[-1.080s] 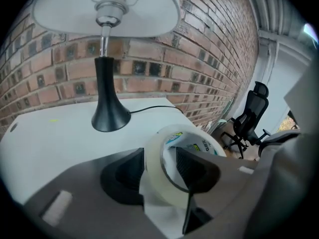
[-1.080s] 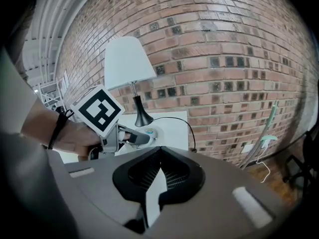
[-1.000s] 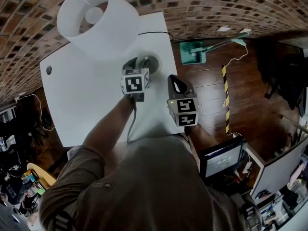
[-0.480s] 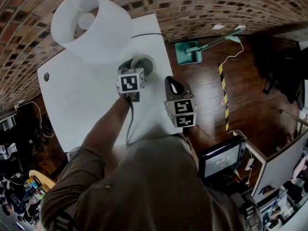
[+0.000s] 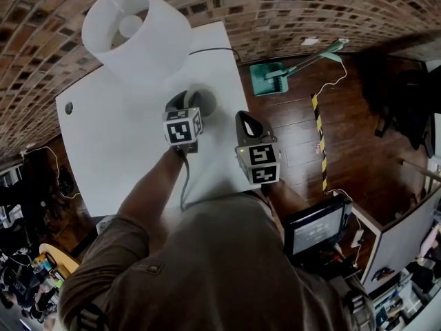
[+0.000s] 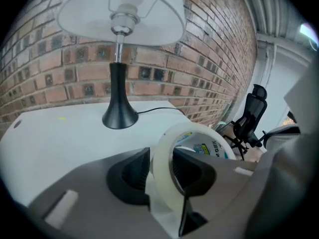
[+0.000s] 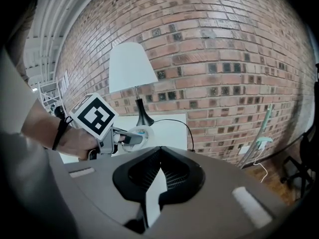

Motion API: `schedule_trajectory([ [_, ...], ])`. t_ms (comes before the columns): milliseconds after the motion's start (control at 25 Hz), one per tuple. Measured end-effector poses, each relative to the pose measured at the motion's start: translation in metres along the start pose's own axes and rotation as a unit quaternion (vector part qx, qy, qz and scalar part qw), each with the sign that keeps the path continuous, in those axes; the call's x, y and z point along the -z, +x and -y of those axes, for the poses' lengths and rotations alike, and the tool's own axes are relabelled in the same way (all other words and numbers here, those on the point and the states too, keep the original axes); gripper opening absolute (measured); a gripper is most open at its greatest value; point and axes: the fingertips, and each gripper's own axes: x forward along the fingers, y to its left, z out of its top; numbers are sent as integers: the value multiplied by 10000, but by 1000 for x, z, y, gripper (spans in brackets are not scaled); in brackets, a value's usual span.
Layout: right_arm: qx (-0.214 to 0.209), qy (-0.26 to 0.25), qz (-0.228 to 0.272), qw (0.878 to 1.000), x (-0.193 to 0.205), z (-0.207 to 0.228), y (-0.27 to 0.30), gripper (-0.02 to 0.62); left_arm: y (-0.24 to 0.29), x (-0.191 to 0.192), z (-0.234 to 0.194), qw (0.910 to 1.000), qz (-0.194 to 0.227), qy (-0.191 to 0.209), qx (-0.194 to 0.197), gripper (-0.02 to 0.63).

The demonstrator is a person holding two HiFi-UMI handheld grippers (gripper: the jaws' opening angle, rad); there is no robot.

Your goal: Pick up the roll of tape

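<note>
The roll of tape [image 6: 163,176] is a whitish ring with a printed core, seen edge-on between the jaws of my left gripper [image 6: 160,159]. One jaw is outside the ring and one inside it, and they have just been closing onto its wall. From the head view the roll [image 5: 201,101] is at the left gripper [image 5: 187,103] tips, in front of the lamp base. From the right gripper view the roll [image 7: 138,133] shows in that grip. Whether it rests on the table I cannot tell. My right gripper [image 7: 159,164] is shut and empty, held back near the table's right edge [image 5: 249,123].
A table lamp with a white shade [image 5: 138,29] and black base [image 6: 119,116] stands at the back of the white table [image 5: 117,150], its cable [image 6: 159,109] trailing right. A green dustpan [image 5: 275,74] lies on the wooden floor. A brick wall [image 7: 214,59] runs behind.
The left gripper's jaws have closed on the wall of the tape roll, and the gripper has drawn slightly back toward me. The right gripper has stayed put.
</note>
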Motion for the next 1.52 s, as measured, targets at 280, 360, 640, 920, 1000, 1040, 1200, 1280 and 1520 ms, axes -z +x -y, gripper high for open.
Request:
schedule_trajectory([
  [280,-140,-144,124,9997,-4,-14,-9,12,-40,-2,-4,9984,562,-4,-94,129],
  [360,-207,-201,177,9994,-7,-19,-10,11,-53,-4,-6,9974,702,-45,-129,127],
  [640,-508,-441,455,9967,-26,-46,-21,11,-115,-13,-16,9915,1254,-238,-269,127],
  [920,-838,-728,884,9899,-55,-85,-38,11,-185,-22,-32,9799,1881,-462,-483,127],
  [1000,-959,-830,1053,9863,-68,-98,-43,11,-206,-28,-38,9747,2103,-518,-552,127],
  [1040,-1012,-865,1127,9847,-73,-104,-46,11,-216,-30,-40,9722,2205,-545,-577,127],
  [1200,-1172,-1002,1388,9782,-92,-127,-58,12,-255,-38,-51,9622,2564,-626,-666,127],
  [1280,-1245,-1087,1502,9748,-101,-138,-62,11,-272,-39,-59,9576,2709,-662,-721,127],
  [1520,-1338,-1191,1766,9678,-120,-161,-76,12,-310,-34,-76,9490,2938,-784,-835,127],
])
